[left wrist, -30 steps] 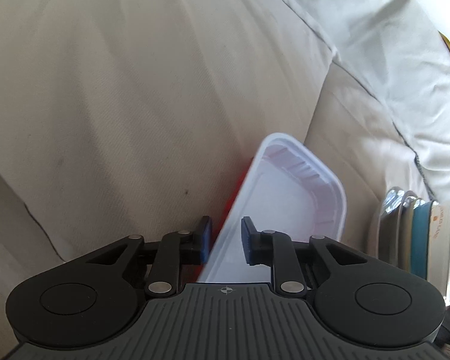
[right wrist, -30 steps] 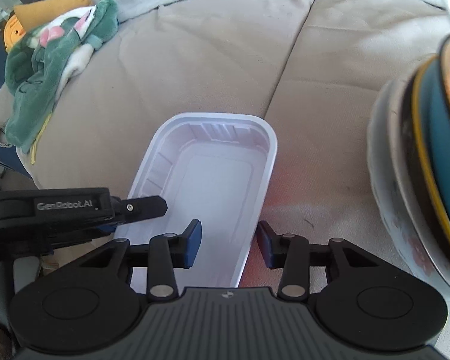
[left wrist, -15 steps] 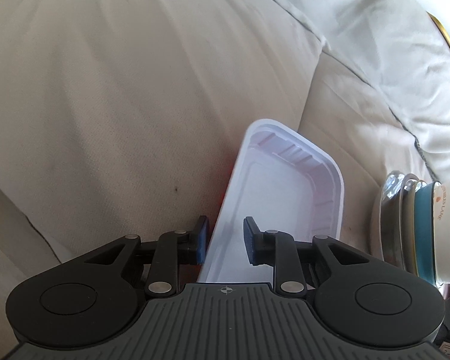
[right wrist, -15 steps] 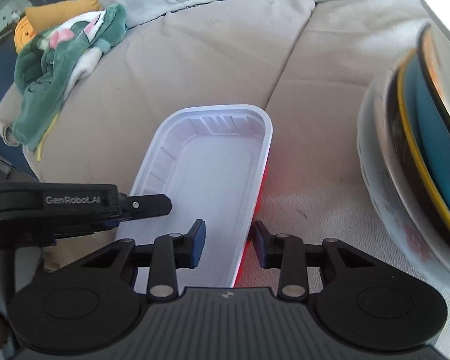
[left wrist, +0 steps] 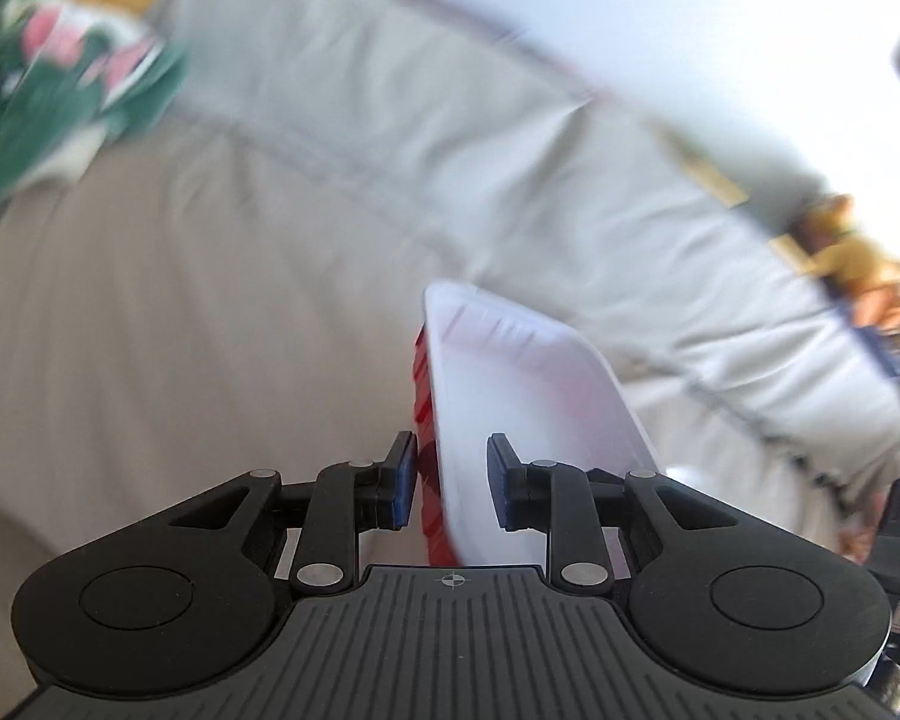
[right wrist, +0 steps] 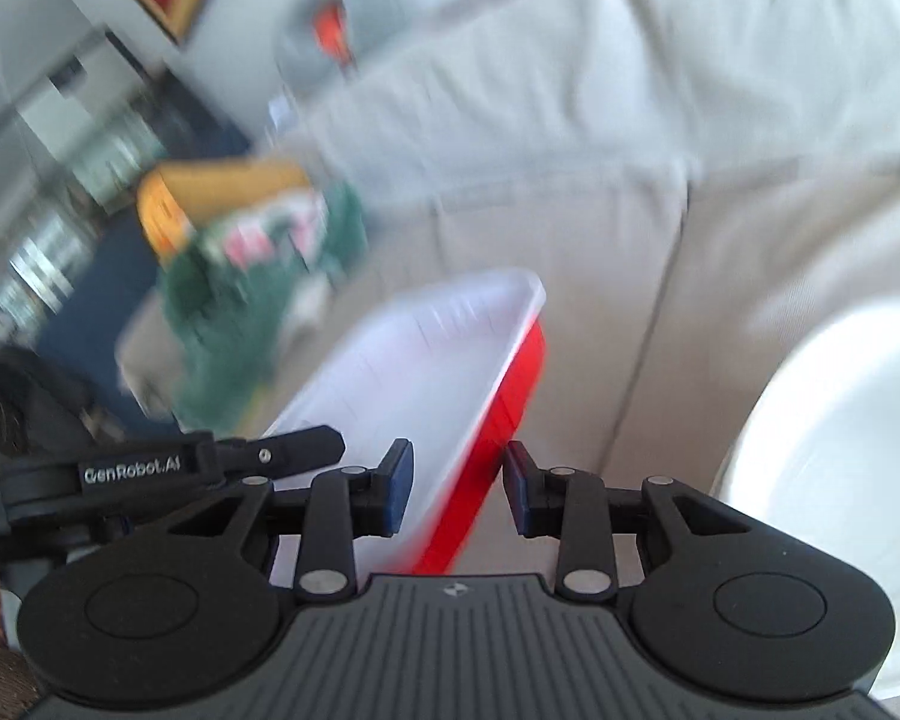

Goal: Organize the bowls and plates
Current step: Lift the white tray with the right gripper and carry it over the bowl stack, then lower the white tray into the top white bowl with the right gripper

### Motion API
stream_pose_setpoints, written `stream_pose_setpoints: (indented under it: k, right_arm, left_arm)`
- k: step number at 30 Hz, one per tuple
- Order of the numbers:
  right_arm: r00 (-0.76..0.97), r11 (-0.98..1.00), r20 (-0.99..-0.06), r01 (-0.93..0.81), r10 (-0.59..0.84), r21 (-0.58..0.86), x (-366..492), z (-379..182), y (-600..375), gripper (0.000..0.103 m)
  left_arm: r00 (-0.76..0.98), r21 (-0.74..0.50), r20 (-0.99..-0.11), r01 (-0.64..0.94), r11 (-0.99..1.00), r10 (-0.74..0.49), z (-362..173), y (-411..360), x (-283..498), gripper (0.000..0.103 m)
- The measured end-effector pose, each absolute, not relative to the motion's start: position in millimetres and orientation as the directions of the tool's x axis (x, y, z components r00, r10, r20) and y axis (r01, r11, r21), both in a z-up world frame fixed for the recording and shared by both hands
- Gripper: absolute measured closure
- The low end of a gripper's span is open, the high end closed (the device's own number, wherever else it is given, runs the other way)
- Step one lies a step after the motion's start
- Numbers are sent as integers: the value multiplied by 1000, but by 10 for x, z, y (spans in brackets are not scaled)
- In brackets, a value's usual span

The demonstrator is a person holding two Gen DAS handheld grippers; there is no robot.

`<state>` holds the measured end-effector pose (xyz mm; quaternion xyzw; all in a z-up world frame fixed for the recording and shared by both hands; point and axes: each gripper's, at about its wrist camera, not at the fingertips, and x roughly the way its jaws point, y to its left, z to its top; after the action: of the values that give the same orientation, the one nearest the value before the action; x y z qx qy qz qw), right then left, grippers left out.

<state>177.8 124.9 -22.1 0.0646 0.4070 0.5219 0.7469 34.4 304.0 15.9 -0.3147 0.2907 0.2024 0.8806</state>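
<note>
Between the left gripper's (left wrist: 451,480) jaws runs one long wall of the tray (left wrist: 522,414), red outside and white inside; the right gripper (right wrist: 457,486) has the opposite wall between its jaws. Both pairs have just been narrowing and look clamped on it, though blur hides the contact. It hangs tilted, clear of the sofa (left wrist: 180,312). Keeping both hands level and moving together should stop the thin tray twisting. Farther right a white plate (right wrist: 828,480) stands; green cloth (right wrist: 234,306) lies beyond.
</note>
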Motion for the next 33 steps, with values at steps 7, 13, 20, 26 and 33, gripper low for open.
stream_pose_setpoints:
  k: [7,13,20,26,33]
  right_arm:
    - [270,460,-410,-739,871,492,1948,636,304,70]
    - [367,505,-361,-733,857,455,2023,873,-378,70]
    - [420,560,-384,-716,822,418,2046,543,-690,70]
    - [428,583,-425,-728,798,362,2050,47,-539,70]
    - [430,611,-483,-724,762,320,2035,-299,-357,70]
  left_arm:
    - [853,-414,-507,-368,833,125,1010,2263,689,76]
    - [866,-442,-500,-251,861,-4,1118,1892,959,76]
    - [825,-447,-559,-218,868,-81,668,1719,1075,76]
    - [781,-445,-619,-263,856,-82,146,1809,1180,76]
    - [752,-467,-653,-308,829,-89,-268,1940,1243,76]
